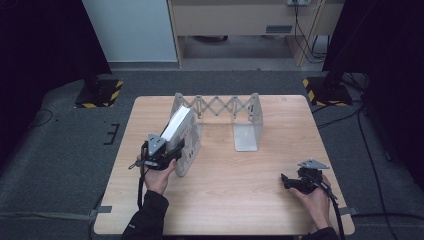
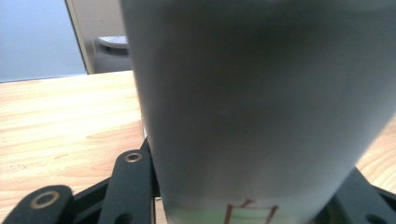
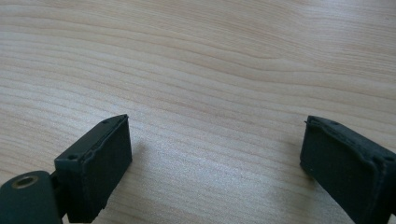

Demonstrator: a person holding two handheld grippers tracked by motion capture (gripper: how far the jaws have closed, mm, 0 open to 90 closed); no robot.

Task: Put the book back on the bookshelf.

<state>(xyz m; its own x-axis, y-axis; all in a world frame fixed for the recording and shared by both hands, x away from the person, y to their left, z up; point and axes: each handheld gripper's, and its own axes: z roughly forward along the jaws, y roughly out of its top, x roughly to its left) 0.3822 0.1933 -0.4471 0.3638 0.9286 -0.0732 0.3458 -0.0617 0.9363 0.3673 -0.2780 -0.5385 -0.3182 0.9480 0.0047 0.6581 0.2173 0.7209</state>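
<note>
The left gripper [image 1: 172,150], clamped on what looks like a book [image 1: 177,125], holds it upright just ahead, against the rack's left bookend [image 1: 192,145].

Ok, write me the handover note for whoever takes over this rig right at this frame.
Left claw: shut on the book, gripping its near edge; the book stands tilted against the left end plate of the expandable metal book rack.
Right claw: open, holding nothing, low over bare table at the near right.
Done: book brought to the rack's left end.
Left: probably seat the book upright between the two end plates, then release. The right claw could steady the rack if it shifts.
</note>
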